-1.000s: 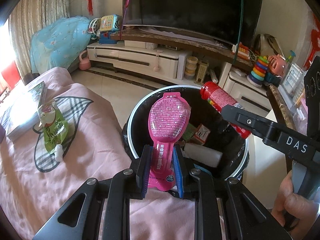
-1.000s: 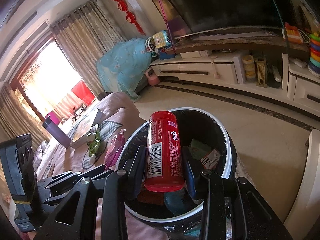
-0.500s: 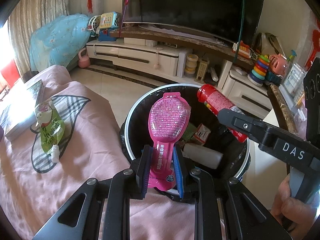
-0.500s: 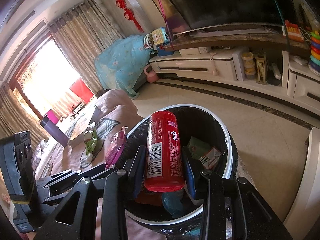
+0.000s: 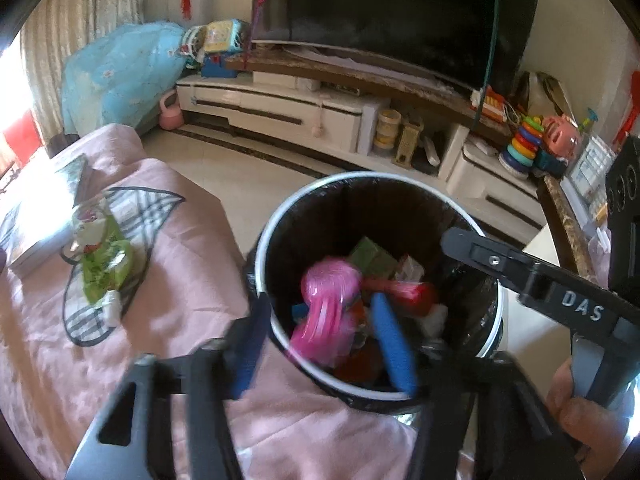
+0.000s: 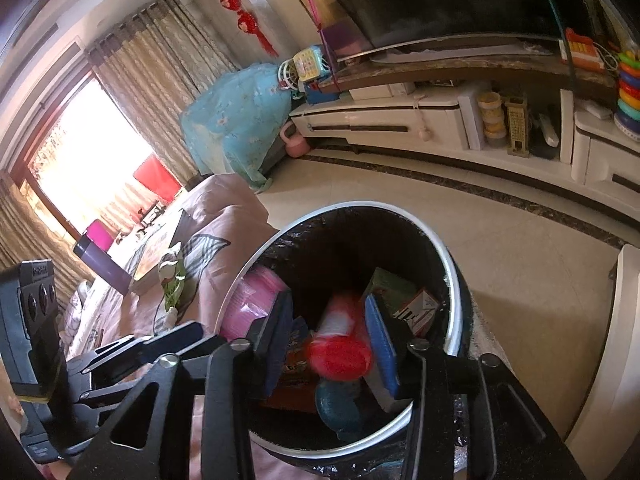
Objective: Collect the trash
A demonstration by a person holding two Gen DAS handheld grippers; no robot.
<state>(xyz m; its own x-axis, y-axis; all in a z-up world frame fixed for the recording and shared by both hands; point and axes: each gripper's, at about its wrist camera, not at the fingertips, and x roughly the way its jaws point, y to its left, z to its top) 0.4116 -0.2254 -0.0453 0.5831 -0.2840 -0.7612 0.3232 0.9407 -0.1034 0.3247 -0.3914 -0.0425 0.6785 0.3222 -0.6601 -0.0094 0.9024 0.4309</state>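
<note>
A black-lined trash bin with a white rim (image 5: 280, 216) stands against the pink bedcover. My left gripper (image 5: 322, 344) hangs over its near edge, jaws opening. The pink pouch (image 5: 328, 308) is blurred between the blue pads, touching neither, and dropping into the bin. In the right wrist view my right gripper (image 6: 328, 340) is over the same bin (image 6: 452, 280), jaws opening too. The red can (image 6: 340, 344) is blurred and loose between its pads, falling. The can (image 5: 404, 292) and pouch (image 6: 252, 300) show among boxes and wrappers inside.
A green pouch (image 5: 104, 264) and a book (image 5: 36, 232) lie on the pink bedcover (image 5: 180, 320) to the left. A white TV cabinet (image 5: 300, 108) with toys runs along the far wall. A person's hand (image 5: 580, 412) grips the right gripper's handle at lower right.
Both grippers have opened. The pink pouch has left the left pads and the red can the right pads, and both are dropping into the bin.
</note>
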